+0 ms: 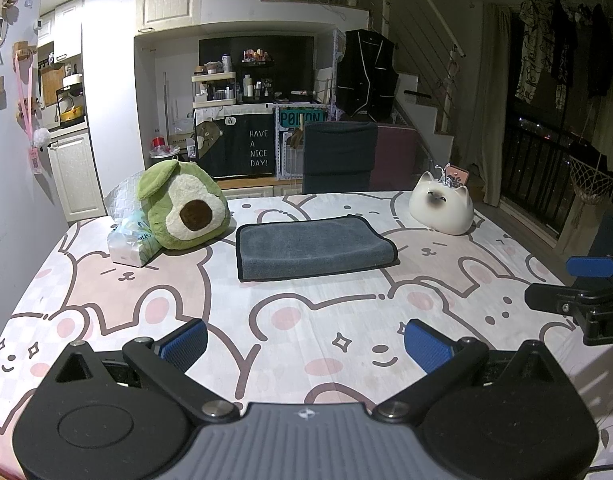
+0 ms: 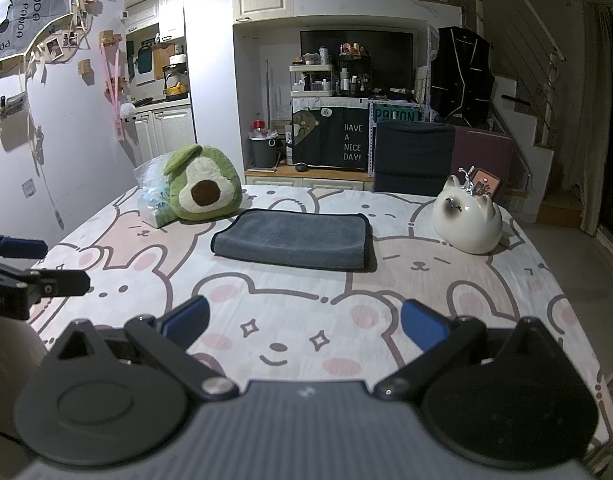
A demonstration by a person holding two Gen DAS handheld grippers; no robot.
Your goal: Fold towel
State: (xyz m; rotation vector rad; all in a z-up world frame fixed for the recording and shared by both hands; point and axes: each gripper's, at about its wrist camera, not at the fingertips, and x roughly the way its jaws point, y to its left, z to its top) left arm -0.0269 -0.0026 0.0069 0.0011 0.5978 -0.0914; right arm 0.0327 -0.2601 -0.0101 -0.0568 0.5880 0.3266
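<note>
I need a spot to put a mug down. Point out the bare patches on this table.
Bare cloth lies between the grey towel and the left hand-held gripper; more between towel and cat figurine. Crowded at the far left: avocado plush against the plastic bag.

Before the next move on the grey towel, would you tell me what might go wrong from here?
1. The avocado plush sits right by the towel's far left corner, so a grab there could snag it.
2. The ceramic cat looks round and may roll if bumped.
3. The left gripper and right gripper, both open, might pinch the tablecloth along with the towel.
</note>
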